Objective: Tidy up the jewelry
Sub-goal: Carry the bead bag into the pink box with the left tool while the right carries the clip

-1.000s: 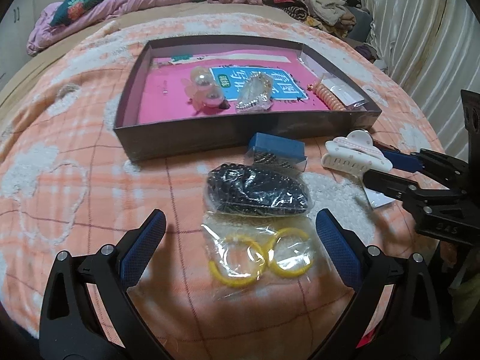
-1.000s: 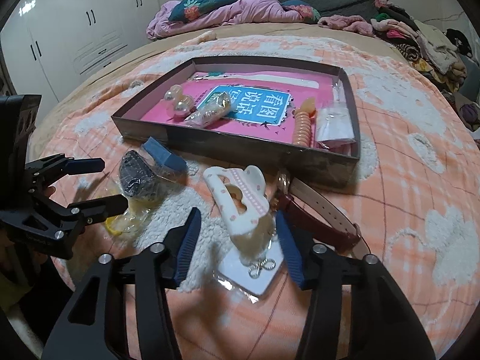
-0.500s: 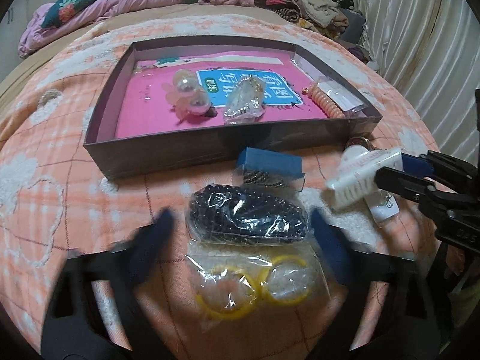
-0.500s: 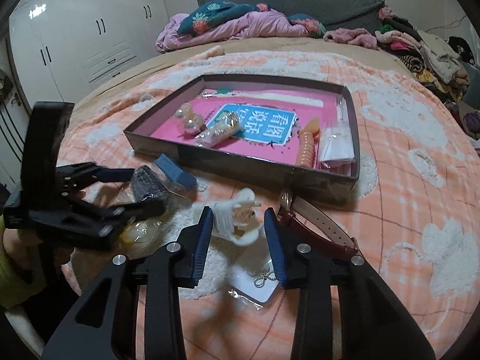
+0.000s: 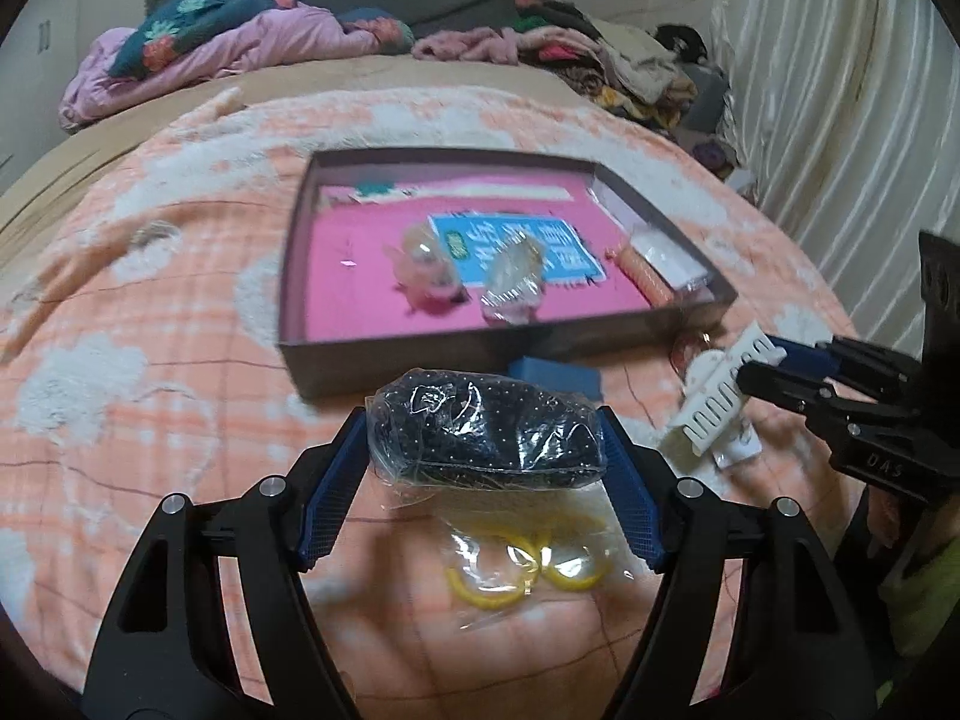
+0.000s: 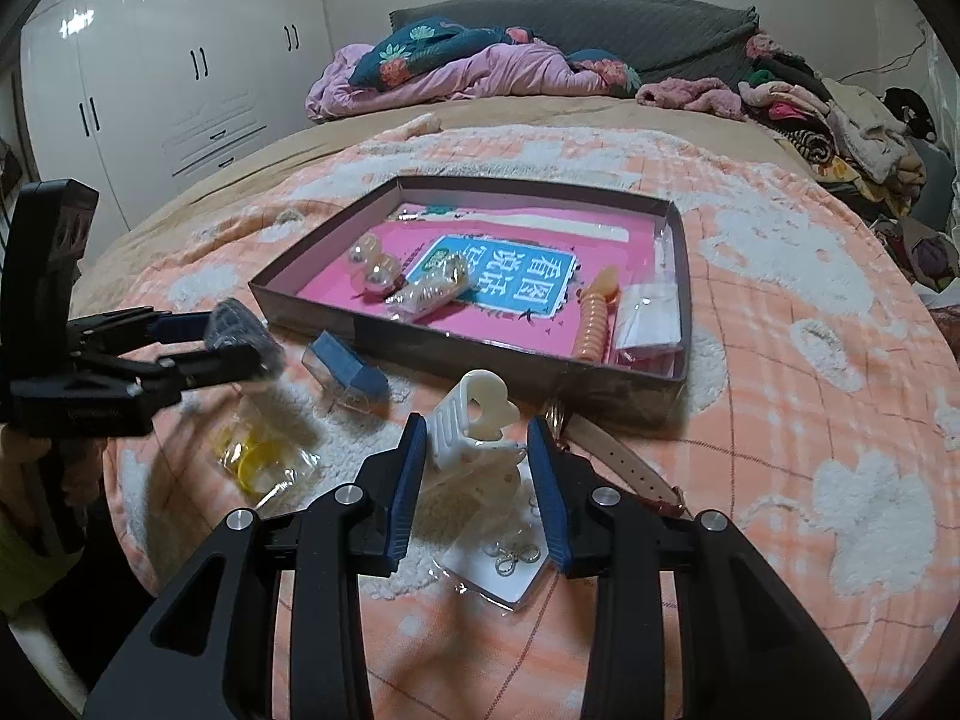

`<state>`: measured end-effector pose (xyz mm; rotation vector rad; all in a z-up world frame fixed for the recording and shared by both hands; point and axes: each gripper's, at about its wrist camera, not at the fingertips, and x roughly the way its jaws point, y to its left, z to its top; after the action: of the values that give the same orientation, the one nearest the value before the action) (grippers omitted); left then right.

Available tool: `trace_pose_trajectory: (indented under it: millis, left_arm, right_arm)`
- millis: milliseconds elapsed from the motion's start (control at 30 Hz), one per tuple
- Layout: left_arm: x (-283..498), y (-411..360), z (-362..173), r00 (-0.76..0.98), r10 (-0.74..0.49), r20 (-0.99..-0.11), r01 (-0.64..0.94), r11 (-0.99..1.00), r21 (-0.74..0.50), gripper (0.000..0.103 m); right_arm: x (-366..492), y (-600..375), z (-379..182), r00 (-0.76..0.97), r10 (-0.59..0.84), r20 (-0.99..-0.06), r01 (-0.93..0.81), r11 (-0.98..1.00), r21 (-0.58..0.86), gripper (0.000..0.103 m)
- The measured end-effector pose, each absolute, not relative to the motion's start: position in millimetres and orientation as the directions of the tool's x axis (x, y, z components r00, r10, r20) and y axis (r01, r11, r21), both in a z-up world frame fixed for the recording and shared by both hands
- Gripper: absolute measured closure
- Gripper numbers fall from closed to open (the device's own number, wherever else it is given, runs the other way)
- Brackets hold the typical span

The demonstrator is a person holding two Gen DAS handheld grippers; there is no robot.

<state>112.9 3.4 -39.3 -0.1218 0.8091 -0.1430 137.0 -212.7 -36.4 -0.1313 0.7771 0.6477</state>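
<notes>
Closing the left gripper [image 5: 483,423] on a clear bag of dark beads [image 5: 486,450], both blue pads pressing its ends at a middling spread, the bag hanging clear of the bedding just in front of the tray [image 5: 420,354]. Clamping the right gripper [image 6: 477,438] narrowly on a white hair claw [image 6: 480,402], teeth turned sideways, lifted slightly off the cover in front of the tray's near right corner. Facing the tray's near wall as the closest edge to both loads, low and dark, with the pink floor inside lying partly bare along the left side and the back. Crowding the tray's right end: an orange coil tie [image 6: 594,324] and a small clear packet [image 6: 651,318]; sitting toward the middle, over a blue label, pearly balls [image 6: 375,267] and a clear pouch of pale pieces [image 6: 432,294]. Resting on the cover in front of the tray: a small blue-topped box [image 5: 555,375] close to the near wall, a bag of yellow rings [image 5: 522,558] below the beads, a pale watch strap [image 6: 618,462] running off the near right corner, and a card of earrings [image 6: 510,564] under the claw. Spreading wide and unoccupied to the left of the tray and beyond its right side, an orange-and-white fleece blanket [image 5: 150,360] covering the bed. Piling up behind the tray, bedding and clothes [image 5: 600,60] against a grey headboard [image 6: 600,24]; standing far left of the tray, white wardrobe doors [image 6: 150,90]; hanging far right of it, a pale curtain [image 5: 840,120].
</notes>
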Motion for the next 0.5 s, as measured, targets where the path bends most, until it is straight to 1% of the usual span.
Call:
trace_pose_trajectory:
  millis: [267,500]
  left_arm:
    - [118,29,-27,0.706,-0.126,-0.697,0.004,0.985,-0.174,0.037]
    - [124,41,-16,0.728,-0.095,-0.679,-0.026,0.986,-0.167,0.037]
  right_arm:
    - [138,-210,-16,0.567,0.498,-0.656,-0.592,0.8,0.096,0.07]
    - [147,-206,1,0.598,0.501,-0.625,-0.587,0.805,0.084,0.07]
